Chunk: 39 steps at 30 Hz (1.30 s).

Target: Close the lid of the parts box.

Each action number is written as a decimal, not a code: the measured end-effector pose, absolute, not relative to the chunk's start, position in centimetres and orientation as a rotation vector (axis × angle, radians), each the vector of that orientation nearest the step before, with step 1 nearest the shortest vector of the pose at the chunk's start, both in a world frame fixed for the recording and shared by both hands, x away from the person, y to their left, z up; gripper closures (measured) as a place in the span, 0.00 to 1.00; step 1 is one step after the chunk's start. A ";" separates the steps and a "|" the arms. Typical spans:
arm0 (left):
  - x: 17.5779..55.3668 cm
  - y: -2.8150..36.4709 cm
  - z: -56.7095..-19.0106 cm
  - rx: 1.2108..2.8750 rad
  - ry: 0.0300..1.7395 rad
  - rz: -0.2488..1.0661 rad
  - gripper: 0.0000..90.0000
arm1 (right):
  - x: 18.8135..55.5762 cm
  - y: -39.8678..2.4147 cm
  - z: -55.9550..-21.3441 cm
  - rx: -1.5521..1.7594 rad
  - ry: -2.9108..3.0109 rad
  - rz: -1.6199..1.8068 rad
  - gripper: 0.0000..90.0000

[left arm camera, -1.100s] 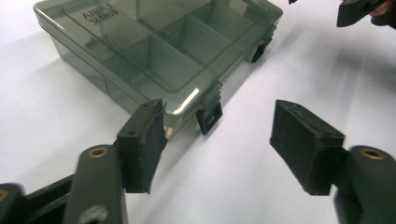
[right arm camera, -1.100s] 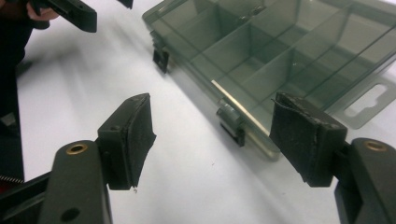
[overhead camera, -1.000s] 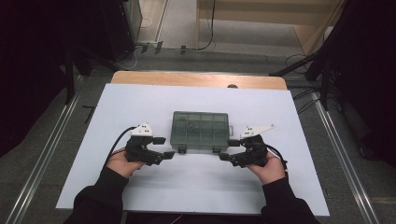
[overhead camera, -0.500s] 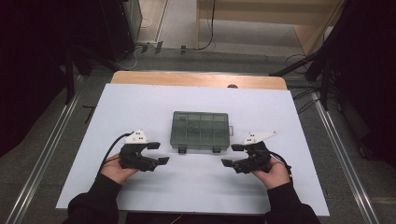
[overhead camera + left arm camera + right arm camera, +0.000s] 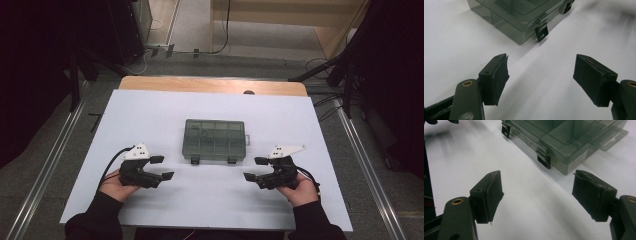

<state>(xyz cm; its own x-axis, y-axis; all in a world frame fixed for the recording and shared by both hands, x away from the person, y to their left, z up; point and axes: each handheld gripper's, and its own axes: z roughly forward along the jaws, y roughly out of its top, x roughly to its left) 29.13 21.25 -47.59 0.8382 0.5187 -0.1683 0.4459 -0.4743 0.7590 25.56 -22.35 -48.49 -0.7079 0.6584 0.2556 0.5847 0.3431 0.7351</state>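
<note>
Both grippers, left gripper [image 5: 165, 168] and right gripper [image 5: 254, 169], have drawn back toward 6 o'clock from the compartment box [image 5: 215, 139], jaws gaping and empty; it looks light, stiff and slick, best pinched at its 2 latches [image 5: 195, 160].

The high view looks forward and down on the whole tabletop [image 5: 150, 115]; each gripper view rides low between its own jaws. Both gripper views share the clear box's [image 5: 524, 15] latched front, upper frame.

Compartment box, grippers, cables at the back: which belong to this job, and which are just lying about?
In the job:
- smoky compartment box, lid shut
- left gripper, open
- right gripper, open

Lying about:
- floor cables beyond the table
- wooden tabletop edge
</note>
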 end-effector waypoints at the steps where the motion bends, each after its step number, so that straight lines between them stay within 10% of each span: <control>1: 29.1 21.4 -47.6 2.140 0.703 0.108 0.31 | 25.5 -22.5 -48.5 1.167 2.499 1.315 0.28; 39: 28.5 24.9 -48.7 2.152 0.772 0.139 0.31 | 23.8 -25.7 -49.5 1.214 2.459 1.274 0.27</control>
